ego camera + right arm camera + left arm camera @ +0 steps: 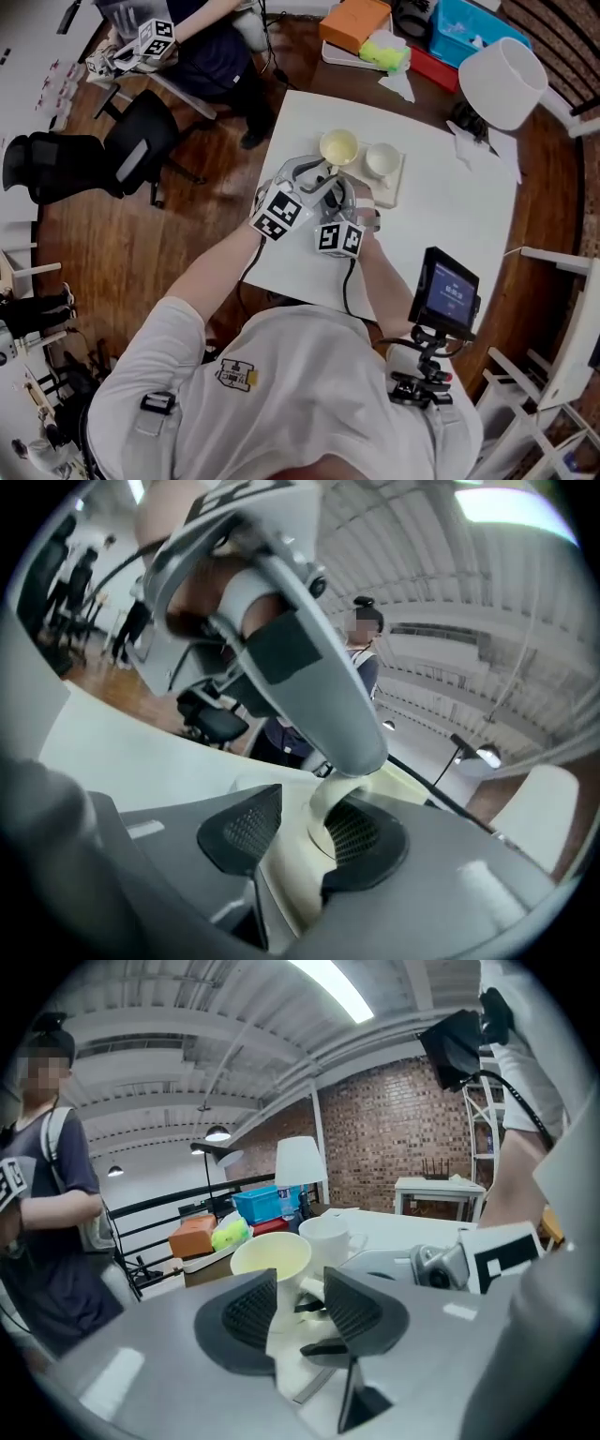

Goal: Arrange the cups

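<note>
Head view: yellow cup (338,147) is sitting upper centre on a tray (395,190) on the white table (450,220), with the white cup (382,159) just right of it. Both grippers are crowding in below the yellow cup. Left gripper (298,1283) is standing about half open, the cup's lower body showing between its pads, neither pad pressing. Right gripper (305,808) is also part open; a pale curved piece is lying by its right pad, with a gap to the left pad. Screen (448,291) at lower right is showing print too small to read. Shirt logo is unreadable.
</note>
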Demonstrator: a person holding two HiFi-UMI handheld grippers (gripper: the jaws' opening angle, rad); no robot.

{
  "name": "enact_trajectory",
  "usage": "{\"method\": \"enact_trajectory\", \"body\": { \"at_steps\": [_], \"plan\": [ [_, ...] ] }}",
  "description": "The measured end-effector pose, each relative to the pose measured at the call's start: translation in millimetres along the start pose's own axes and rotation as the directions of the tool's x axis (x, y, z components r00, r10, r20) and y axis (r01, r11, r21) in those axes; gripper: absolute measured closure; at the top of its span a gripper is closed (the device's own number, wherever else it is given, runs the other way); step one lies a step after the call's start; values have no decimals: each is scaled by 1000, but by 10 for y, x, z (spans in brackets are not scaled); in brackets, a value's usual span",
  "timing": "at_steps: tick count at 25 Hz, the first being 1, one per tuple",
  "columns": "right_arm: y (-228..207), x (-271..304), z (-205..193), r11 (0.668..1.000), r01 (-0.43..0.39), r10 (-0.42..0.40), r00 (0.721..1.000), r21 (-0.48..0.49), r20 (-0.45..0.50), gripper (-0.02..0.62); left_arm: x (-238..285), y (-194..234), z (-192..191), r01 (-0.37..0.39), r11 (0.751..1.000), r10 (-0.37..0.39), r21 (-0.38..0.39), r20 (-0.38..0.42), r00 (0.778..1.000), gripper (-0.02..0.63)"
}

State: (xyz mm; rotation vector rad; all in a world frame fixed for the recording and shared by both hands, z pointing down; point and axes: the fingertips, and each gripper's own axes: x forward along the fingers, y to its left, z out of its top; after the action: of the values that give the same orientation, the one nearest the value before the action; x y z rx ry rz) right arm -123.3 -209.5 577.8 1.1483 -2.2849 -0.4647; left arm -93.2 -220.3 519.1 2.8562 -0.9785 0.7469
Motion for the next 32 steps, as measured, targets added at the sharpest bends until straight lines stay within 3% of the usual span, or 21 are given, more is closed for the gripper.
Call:
{"method": "enact_trajectory", "body": {
  "at_steps": [2, 5, 13, 17, 26, 32],
  "plan": [
    [3, -33, -86, 999, 22, -24, 999, -26, -41, 422, -19, 41, -20, -17, 999, 17, -45, 5, 1000, 453],
    [-21, -107, -124, 999, 33, -32, 999, 14, -35, 422, -20, 54, -11, -24, 998, 24, -50, 15, 1000, 456],
    [-33, -317, -246, 994, 42, -37, 998, 105, -50, 442, -71, -37, -61, -27, 998, 31, -49, 75, 997, 460],
    [30, -535, -228, 991, 40, -33, 998, 130, -56, 468, -232, -195, -231, -23, 997, 28, -76, 64, 998, 460],
    [333, -1327, -262, 985, 30, -10, 993, 171, -117, 552, -616, -851, -775, 63, 989, -60, -134, 28, 998, 472],
    [649, -1949, -351, 978, 81, -40, 977, 190, -209, 569, -943, -1317, -1064, 154, 975, -150, -158, 35, 988, 477]
  ]
}}
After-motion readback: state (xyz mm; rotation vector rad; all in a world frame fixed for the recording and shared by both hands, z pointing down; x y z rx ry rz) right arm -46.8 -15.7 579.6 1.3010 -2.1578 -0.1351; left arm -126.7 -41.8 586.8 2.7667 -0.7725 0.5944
